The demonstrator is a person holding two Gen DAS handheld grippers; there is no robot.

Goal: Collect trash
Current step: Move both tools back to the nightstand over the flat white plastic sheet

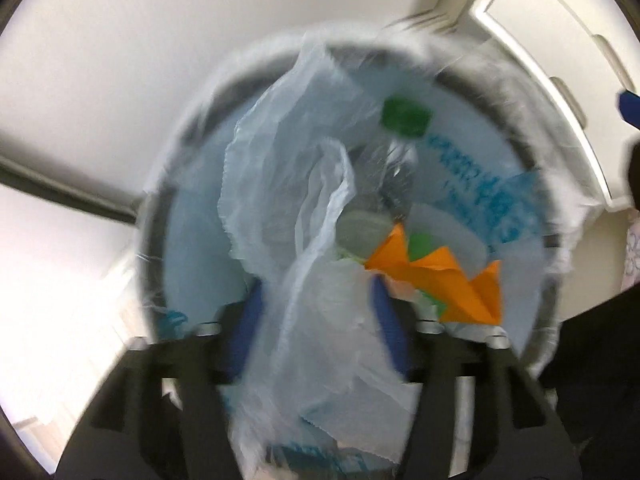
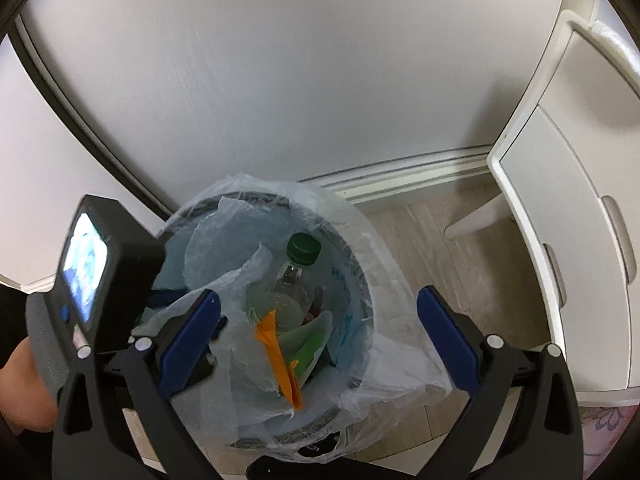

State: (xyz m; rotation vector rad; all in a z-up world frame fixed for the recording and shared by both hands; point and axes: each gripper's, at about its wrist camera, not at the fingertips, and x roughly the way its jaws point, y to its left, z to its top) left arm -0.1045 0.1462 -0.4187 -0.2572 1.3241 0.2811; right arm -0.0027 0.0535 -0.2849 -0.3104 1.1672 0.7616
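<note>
step: dropping bag [image 1: 316,264] into bin [image 2: 362,280] | left claw [image 1: 316,312] spread, bag loose between | right claw [image 2: 320,312] spread, empty | next: probably lift left claw clear

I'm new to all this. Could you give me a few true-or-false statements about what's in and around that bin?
1. A clear plastic bottle with a green cap stands inside the round grey bin. True.
2. The folded paper among the rubbish is purple. False: it is orange.
3. The right gripper is clamped on the bottle. False: its jaws stand wide apart above the bin, holding nothing.
4. A thin translucent plastic bag hangs between the left gripper's blue fingers. True.
5. A white cabinet stands beside the bin. True.
</note>
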